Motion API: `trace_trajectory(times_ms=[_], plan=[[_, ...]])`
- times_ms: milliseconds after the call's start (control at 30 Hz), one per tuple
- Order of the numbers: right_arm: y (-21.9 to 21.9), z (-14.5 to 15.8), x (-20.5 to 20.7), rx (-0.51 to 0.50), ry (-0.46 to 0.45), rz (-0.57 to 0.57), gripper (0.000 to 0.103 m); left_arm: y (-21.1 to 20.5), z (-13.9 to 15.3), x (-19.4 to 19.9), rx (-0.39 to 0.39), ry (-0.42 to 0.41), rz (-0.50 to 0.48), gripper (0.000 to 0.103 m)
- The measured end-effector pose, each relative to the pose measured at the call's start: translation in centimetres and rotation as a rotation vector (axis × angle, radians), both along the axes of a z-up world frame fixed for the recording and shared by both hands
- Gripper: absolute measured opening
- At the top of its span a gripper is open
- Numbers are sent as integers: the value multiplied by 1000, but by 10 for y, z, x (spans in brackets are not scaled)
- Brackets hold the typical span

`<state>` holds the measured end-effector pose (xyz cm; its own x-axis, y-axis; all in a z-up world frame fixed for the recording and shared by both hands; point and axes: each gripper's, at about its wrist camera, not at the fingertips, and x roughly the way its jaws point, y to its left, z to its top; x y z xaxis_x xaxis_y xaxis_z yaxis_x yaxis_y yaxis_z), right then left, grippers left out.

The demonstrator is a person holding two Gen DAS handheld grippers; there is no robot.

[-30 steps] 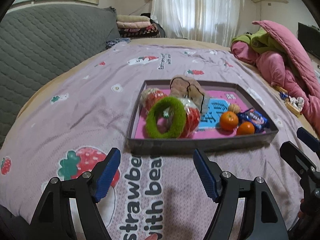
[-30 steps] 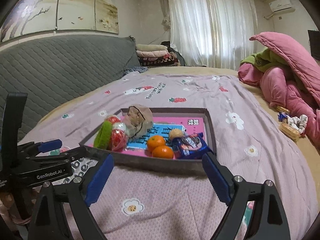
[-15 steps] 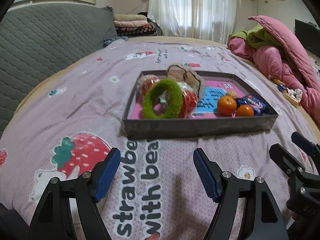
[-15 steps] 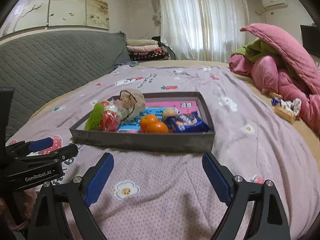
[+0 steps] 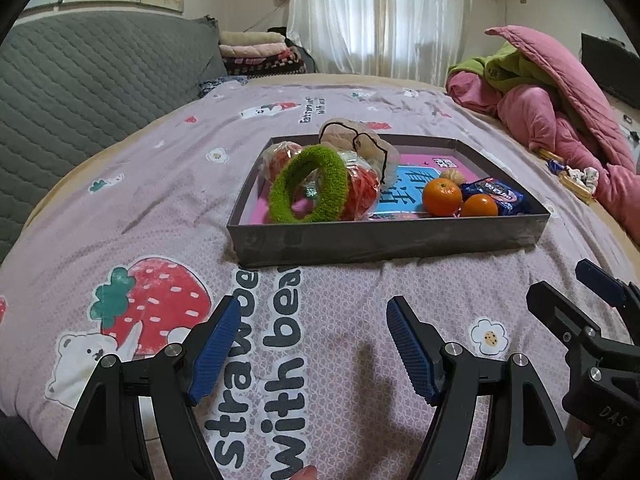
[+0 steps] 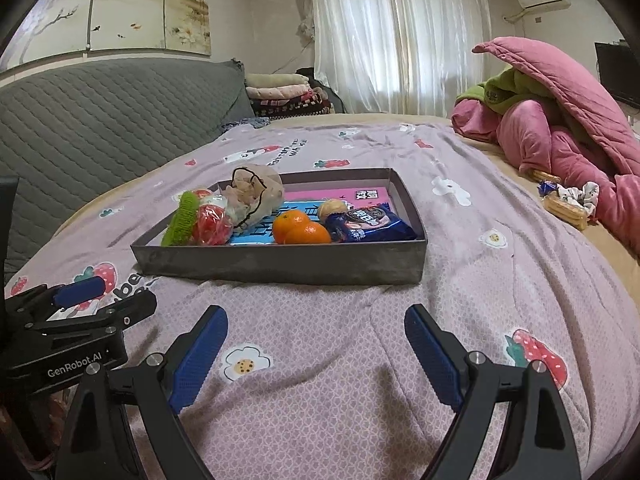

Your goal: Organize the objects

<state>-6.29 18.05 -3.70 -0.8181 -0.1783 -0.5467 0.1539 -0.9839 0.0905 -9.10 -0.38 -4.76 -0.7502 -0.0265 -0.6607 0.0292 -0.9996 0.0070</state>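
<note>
On the bed, at about twelve o'clock from both tools, sits a shallow grey tray [image 5: 384, 240] with a pink and blue printed floor. At its nine o'clock end a fuzzy green ring [image 5: 308, 186] leans upright against red items wrapped in clear plastic [image 5: 360, 188], and a pale crumpled bag with a black cord [image 5: 360, 140] lies at the far side behind them. Toward the three o'clock end two oranges [image 5: 442, 198] touch each other, with a small tan round thing (too small to identify) just beyond them and a blue snack packet [image 6: 370, 224] beside them against the end wall.

Around the tray spreads a lilac bedspread [image 5: 160, 208] printed with strawberries, bears and lettering. Nearer the cameras, the left tool [image 5: 308, 344] hovers over the bedspread with its blue pads spread apart and nothing between them; the right tool [image 6: 316, 352] is likewise wide apart and empty, well short of the tray. Farther out, a grey quilted headboard [image 6: 100, 120] stands at ten o'clock, folded blankets [image 6: 284, 94] and white curtains [image 6: 396, 36] at twelve, and a heap of pink and green bedding [image 6: 560, 120] at two o'clock.
</note>
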Motion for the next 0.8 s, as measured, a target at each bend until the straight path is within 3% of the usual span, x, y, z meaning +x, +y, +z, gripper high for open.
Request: trace_trajectory(times_ms=[800], plan=[[-5,-15,-4,37,-35,-11,90,1,-13,-3,30,-26,-12,76]])
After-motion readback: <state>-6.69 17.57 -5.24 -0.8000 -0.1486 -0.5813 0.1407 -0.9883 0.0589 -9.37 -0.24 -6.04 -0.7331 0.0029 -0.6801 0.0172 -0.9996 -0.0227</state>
